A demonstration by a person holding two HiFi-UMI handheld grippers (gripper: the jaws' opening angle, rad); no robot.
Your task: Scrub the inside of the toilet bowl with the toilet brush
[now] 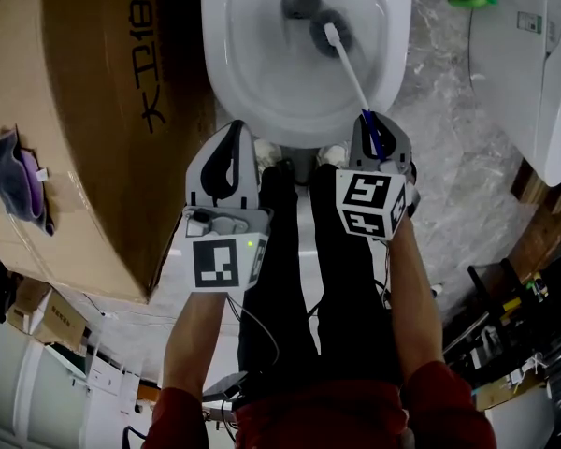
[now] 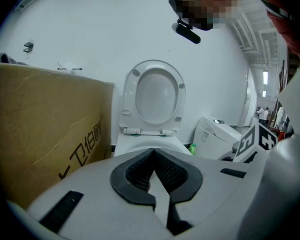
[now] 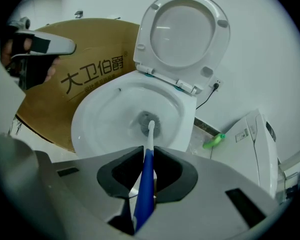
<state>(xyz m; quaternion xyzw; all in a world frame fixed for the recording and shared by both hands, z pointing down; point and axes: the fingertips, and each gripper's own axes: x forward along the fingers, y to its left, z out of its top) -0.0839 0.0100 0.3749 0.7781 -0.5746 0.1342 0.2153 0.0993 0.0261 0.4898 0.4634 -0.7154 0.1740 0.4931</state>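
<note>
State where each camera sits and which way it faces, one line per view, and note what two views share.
Head view: on the person's head, facing steeply down at the toilet bowl; shows the left claw, right claw, forearms and legs.
Left gripper view: on the left claw, facing roughly forward at the raised lid and cardboard box; its jaws are closed and empty, with the right claw's marker cube at right.
Right gripper view: on the right claw, facing down into the bowl; its jaws grip the toilet brush.
Shared: both gripper views show the lid and box.
</note>
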